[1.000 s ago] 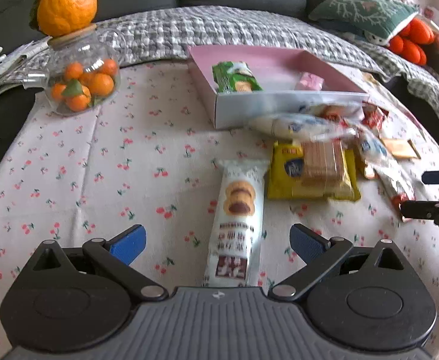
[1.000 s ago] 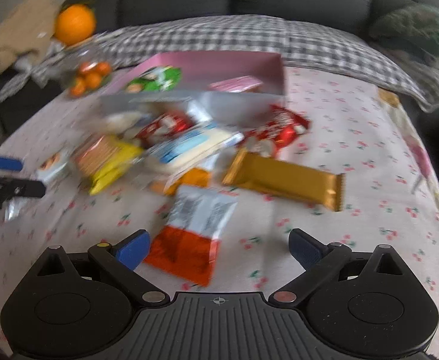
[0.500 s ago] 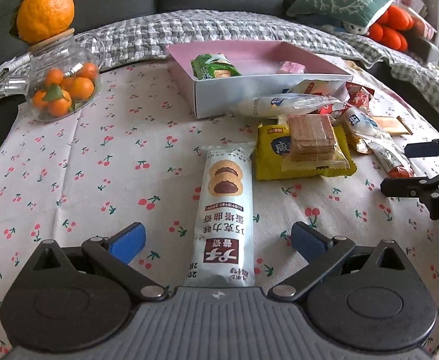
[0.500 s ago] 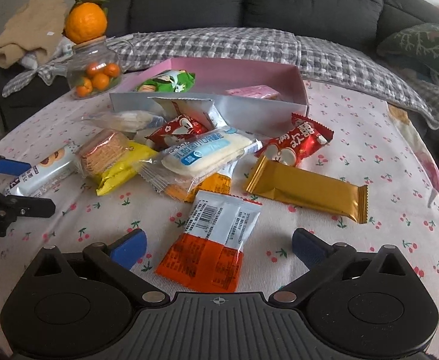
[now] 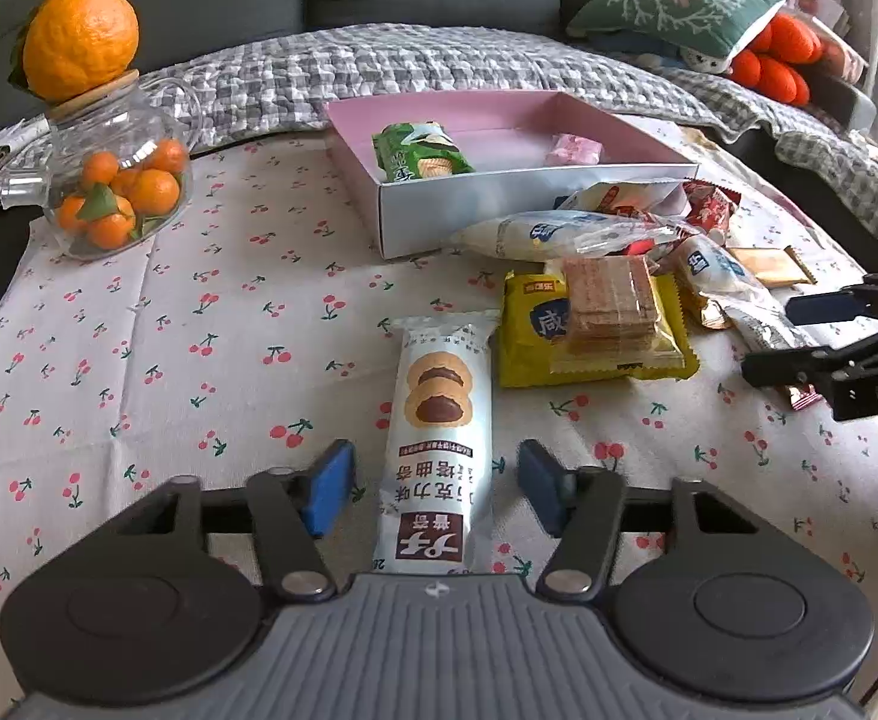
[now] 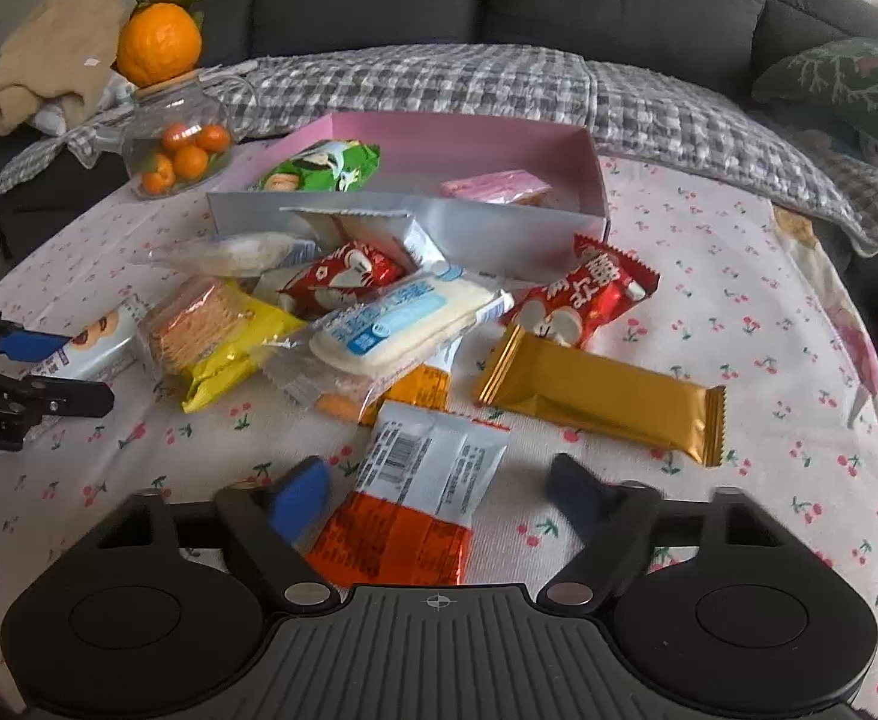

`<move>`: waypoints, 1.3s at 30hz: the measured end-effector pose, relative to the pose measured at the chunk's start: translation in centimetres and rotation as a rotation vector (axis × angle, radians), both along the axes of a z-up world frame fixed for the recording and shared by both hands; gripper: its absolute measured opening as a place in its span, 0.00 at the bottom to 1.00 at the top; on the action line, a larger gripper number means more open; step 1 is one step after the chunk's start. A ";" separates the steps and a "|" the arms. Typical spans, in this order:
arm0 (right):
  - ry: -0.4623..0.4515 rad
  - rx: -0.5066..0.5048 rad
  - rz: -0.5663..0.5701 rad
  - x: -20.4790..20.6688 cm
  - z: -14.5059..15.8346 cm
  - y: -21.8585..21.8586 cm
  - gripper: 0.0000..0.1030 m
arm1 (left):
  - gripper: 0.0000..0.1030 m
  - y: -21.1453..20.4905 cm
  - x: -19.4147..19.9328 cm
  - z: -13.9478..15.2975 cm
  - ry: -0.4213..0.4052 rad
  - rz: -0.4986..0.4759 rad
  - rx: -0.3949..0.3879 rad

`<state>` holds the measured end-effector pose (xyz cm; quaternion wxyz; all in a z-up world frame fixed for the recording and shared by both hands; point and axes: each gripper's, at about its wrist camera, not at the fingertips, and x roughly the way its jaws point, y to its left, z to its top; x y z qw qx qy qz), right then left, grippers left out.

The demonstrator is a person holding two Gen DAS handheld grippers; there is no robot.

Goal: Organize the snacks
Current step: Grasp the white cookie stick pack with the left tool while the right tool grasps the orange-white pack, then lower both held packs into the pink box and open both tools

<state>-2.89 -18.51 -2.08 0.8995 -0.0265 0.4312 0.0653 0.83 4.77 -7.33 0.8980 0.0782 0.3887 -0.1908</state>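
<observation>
Over at the upper left of the left wrist view, a glass jar [image 5: 112,192] of small oranges sits with one big orange [image 5: 82,39] perched on its lid, well apart from the action and clearly not part of the sorting. Sliding right along the cherry-print tabletop [image 5: 199,330], we come to the pink box [image 5: 499,138] at upper centre, open-topped and set close behind the pile so snacks can drop straight in; a green packet [image 5: 421,153] and a small pink sweet [image 5: 574,150] lie inside it. Down at lower centre, the left gripper [image 5: 433,489] straddles the long cookie packet [image 5: 442,438], blue pads wide of the wrapper on both sides, nothing clamped; it looks lined up lengthwise for a clean squeeze across the narrow width. Just right of that, a yellow cracker pack [image 5: 595,330] lies beside the cookie packet, at the near edge of the heap. Switching to the right wrist view, the right gripper [image 6: 439,495] hangs spread over the orange-and-white packet [image 6: 415,504] at lower centre, holding nothing as yet. Further right, a gold bar [image 6: 601,396] lies flat with a red packet [image 6: 589,300] touching its upper corner, both waiting loose outside the box. My read: two pickups set up at once.
</observation>
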 end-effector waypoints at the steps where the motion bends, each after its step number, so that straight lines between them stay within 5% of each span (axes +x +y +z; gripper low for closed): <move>1: -0.004 -0.001 0.003 0.0 0.1 0.0 0.60 | 0.41 0.0 0.0 0.1 0.003 0.001 -0.003; 3: -0.008 -0.002 0.012 0.0 0.3 0.2 0.46 | 0.35 0.1 0.2 0.3 0.012 0.006 -0.011; 8: 0.001 0.003 0.021 0.2 0.5 0.3 0.37 | 0.28 0.4 0.4 0.6 0.038 0.026 -0.024; 39: -0.108 0.142 -0.181 1.1 7.7 -4.2 0.37 | 0.28 1.8 1.5 6.1 0.010 0.088 -0.161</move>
